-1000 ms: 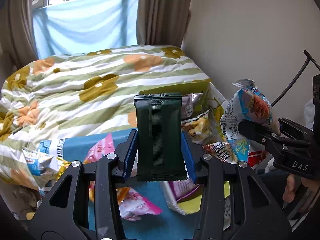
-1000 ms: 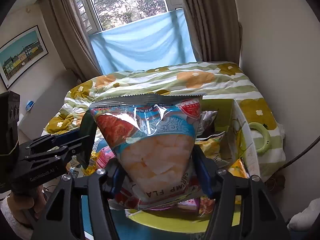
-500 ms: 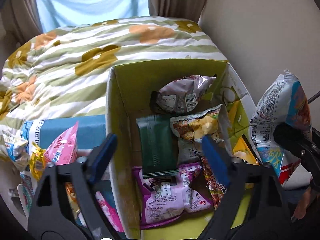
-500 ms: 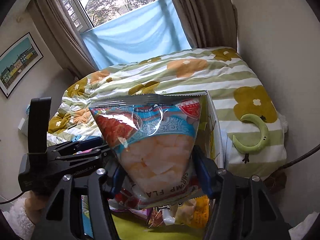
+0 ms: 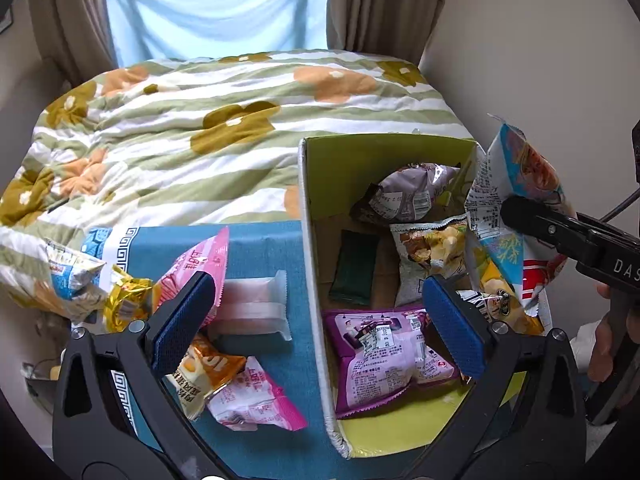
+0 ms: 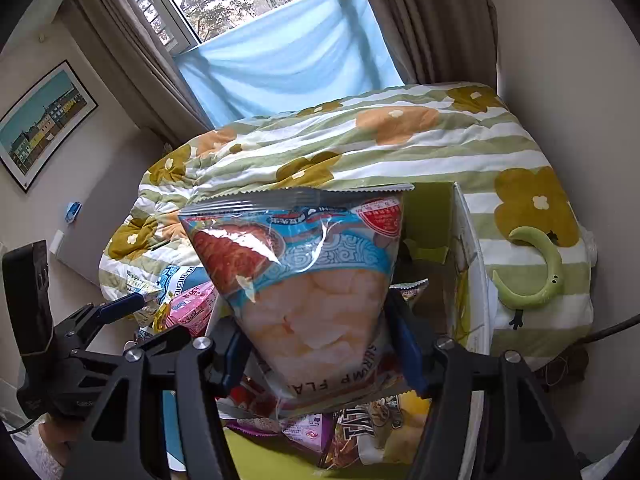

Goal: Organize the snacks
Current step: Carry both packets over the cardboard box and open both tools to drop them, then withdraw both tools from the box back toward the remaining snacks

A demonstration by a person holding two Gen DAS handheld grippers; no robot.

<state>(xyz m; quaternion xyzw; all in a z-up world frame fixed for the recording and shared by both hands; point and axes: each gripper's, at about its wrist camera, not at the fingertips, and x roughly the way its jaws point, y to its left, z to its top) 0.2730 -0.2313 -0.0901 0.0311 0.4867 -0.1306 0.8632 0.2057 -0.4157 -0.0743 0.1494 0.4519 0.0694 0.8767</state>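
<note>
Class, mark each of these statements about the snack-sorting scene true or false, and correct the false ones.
1. The right gripper holds a shrimp chips bag. True.
2. The left gripper grips the dark green packet. False: its jaws stand open and empty; the packet lies in the cardboard box.
3. A purple packet lies inside the box. True.
4. The pink packet is in the box. False: it lies outside, on the blue cloth.

floral striped duvet (image 5: 248, 120), framed picture (image 6: 40, 120), green crescent toy (image 6: 536, 272)
</note>
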